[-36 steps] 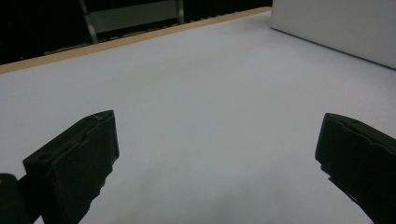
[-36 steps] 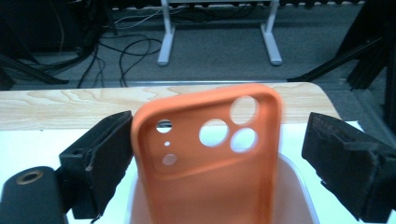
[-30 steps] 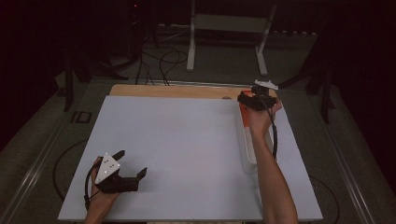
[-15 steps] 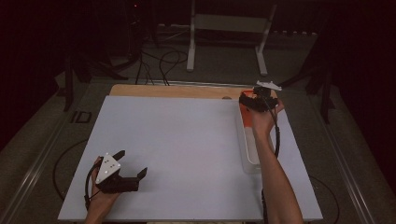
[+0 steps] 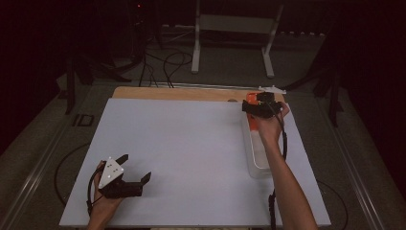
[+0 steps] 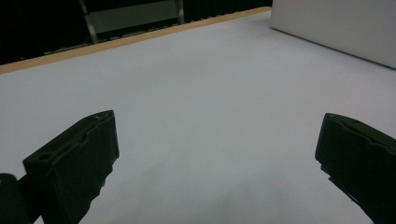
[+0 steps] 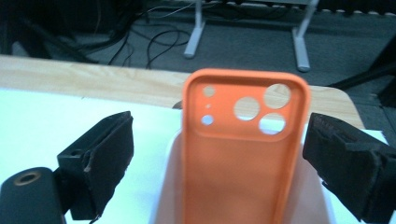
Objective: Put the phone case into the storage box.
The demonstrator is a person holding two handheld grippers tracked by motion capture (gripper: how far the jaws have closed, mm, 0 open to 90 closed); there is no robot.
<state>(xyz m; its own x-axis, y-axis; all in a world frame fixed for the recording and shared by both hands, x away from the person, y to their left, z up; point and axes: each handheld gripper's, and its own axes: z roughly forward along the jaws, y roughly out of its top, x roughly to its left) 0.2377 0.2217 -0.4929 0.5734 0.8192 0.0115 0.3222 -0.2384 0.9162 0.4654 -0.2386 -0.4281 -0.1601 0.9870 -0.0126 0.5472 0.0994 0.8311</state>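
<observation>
An orange phone case [image 7: 245, 158] stands upright in a long clear container [image 5: 258, 163] at the right side of the white table top [image 5: 191, 143]; its camera cut-outs face me in the right gripper view. My right gripper [image 7: 217, 154] is open, with one jaw on each side of the case and a clear gap on the left. From above, that right gripper [image 5: 253, 106] sits at the container's far end, where the orange case [image 5: 253, 125] shows. My left gripper [image 5: 136, 166] rests open on the table's near left, and the left gripper [image 6: 215, 154] has nothing between its jaws.
A wooden strip [image 5: 182, 93] runs along the table's far edge. Beyond it, on the floor, stand a metal frame [image 5: 230, 24] and loose cables [image 5: 167, 62]. A pale flat-sided box [image 6: 345, 28] shows at the upper right of the left gripper view.
My right hand and its gripper have shifted slightly over the far end of the container. The left gripper has not moved.
</observation>
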